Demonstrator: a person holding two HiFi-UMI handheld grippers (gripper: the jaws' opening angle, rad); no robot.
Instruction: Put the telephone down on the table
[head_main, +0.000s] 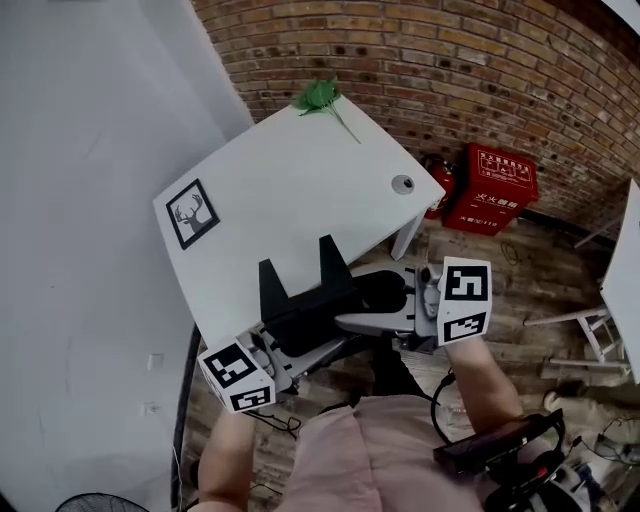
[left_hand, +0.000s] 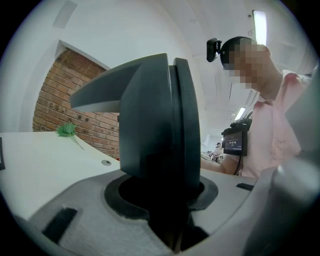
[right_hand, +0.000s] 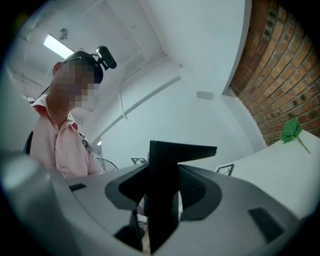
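The telephone (head_main: 303, 300) is a black block with two upright prongs, held up between both grippers just at the near edge of the white table (head_main: 290, 170). My left gripper (head_main: 285, 345) is shut on its lower left end. My right gripper (head_main: 365, 310) is shut on its right side with grey jaws. In the left gripper view the telephone (left_hand: 155, 120) rises large and dark out of the left gripper (left_hand: 172, 235). The right gripper view has a thin edge of the telephone (right_hand: 165, 195) standing in the right gripper (right_hand: 155, 240). Whether it touches the tabletop is hidden.
On the table lie a framed deer picture (head_main: 192, 213) at the left, a green leaf sprig (head_main: 320, 95) at the far corner and a round cable hole (head_main: 402, 183) at the right. Red fire-extinguisher boxes (head_main: 495, 185) stand by the brick wall (head_main: 450, 60). Another white table (head_main: 625, 280) is at the right.
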